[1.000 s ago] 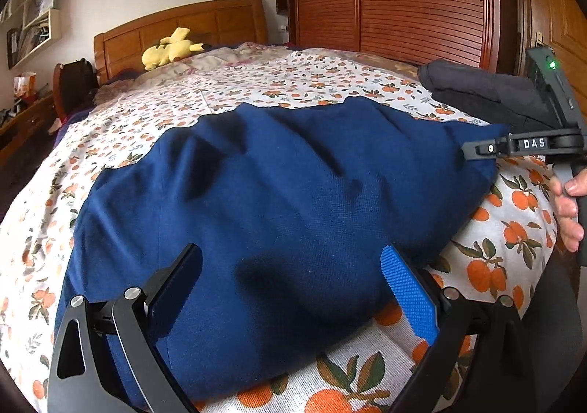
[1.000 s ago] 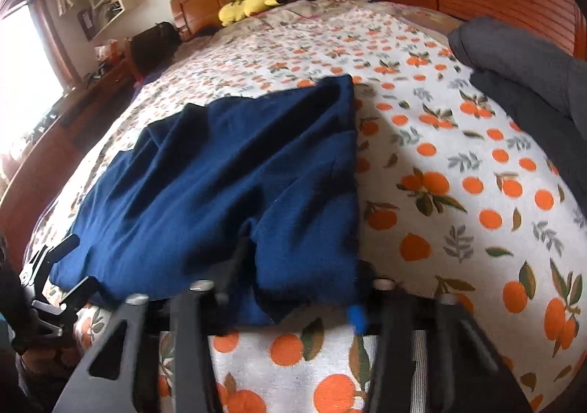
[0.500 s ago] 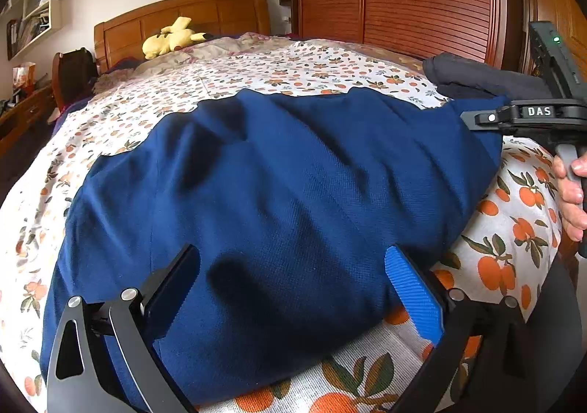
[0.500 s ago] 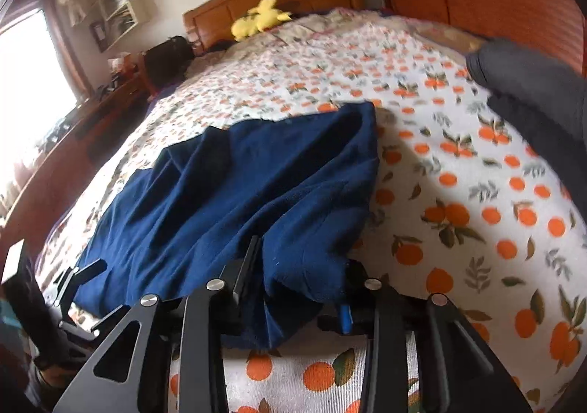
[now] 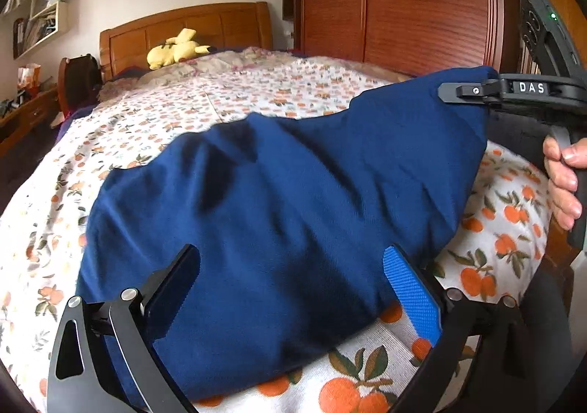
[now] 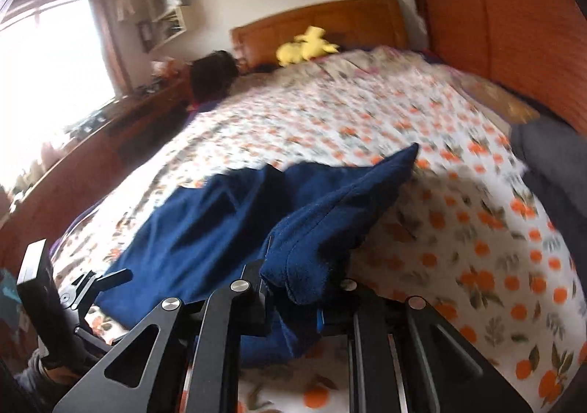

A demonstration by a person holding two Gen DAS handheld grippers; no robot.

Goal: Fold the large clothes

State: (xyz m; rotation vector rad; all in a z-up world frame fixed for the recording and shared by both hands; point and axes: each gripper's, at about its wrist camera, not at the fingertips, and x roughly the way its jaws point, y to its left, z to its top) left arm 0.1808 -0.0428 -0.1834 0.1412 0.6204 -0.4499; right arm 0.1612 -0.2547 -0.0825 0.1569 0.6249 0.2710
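Your right claw (image 6: pixel 293 288) pinching a lifted corner of the navy garment (image 5: pixel 279 214), your left claw (image 5: pixel 293 288) spread open over its near edge, on the orange-print bed (image 5: pixel 256 93).

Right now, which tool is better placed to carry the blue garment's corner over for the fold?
Right. The right tool is shut on a raised corner of the blue garment, lifted clear of the bedspread. The left tool is open, the cloth lying between its fingers ungripped.
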